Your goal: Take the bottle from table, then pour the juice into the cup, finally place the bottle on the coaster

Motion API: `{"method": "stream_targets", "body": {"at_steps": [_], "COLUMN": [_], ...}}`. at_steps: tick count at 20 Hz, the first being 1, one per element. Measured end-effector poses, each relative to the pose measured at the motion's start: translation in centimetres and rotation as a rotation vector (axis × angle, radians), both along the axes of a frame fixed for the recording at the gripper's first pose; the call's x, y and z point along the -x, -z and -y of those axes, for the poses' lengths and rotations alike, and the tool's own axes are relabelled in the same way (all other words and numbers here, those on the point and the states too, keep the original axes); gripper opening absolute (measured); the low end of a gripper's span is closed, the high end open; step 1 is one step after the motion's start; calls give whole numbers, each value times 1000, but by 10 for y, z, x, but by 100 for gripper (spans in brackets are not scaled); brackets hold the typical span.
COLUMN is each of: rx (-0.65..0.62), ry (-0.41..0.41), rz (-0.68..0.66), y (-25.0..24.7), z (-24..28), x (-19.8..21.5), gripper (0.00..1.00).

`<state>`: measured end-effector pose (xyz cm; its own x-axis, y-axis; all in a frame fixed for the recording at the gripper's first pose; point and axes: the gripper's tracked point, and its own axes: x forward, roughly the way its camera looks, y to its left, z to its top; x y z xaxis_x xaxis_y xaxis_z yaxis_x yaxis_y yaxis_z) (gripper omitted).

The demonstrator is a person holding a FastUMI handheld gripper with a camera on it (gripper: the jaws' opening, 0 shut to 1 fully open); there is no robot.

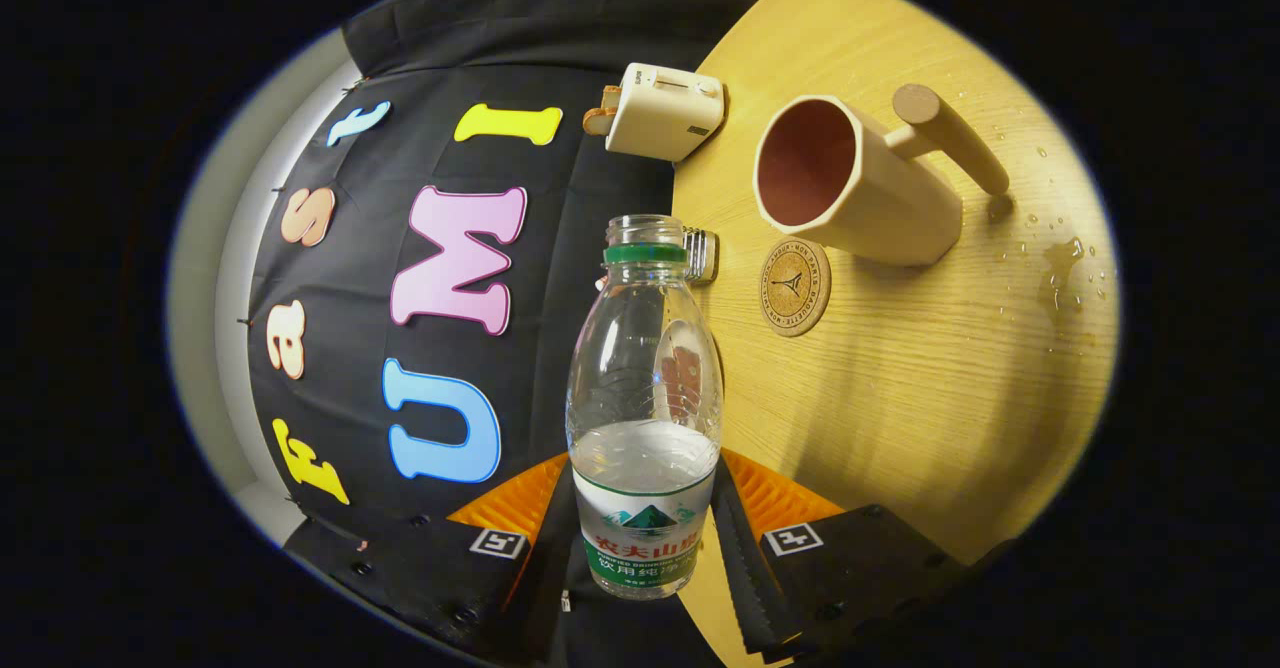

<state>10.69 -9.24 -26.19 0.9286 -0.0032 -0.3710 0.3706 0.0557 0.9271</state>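
A clear plastic bottle (645,388) with no cap and a green neck ring stands between my fingers, and my gripper (643,538) is shut on its labelled lower part. Clear liquid fills about its lower third. The view is rolled, so the wooden table (900,398) appears turned on its side. Beyond the bottle's mouth a beige cup (850,178) with a long wooden handle stands on the table, its reddish inside facing me. A round cork coaster (795,286) lies beside the cup, between it and the bottle.
A small white box-like device (662,110) sits near the table's far edge by the booth wall. A small ribbed metal cap (702,254) lies just behind the bottle's neck. Water drops and a small puddle (1060,268) wet the table past the cup.
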Motion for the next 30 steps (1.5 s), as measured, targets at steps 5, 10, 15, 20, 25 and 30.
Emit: {"method": "stream_targets", "body": {"at_steps": [5, 10, 15, 20, 25, 30], "rx": [-55, -102, -141, -180, -203, -231], "ry": [40, 76, 116, 153, 172, 190], "rz": [2, 11, 23, 29, 32, 34], "y": [4, 5, 4, 5, 4, 2], "z": [7, 14, 21, 27, 31, 33], "x": [-3, -5, -10, -9, -10, -12], "gripper": [71, 71, 71, 71, 71, 71]}}
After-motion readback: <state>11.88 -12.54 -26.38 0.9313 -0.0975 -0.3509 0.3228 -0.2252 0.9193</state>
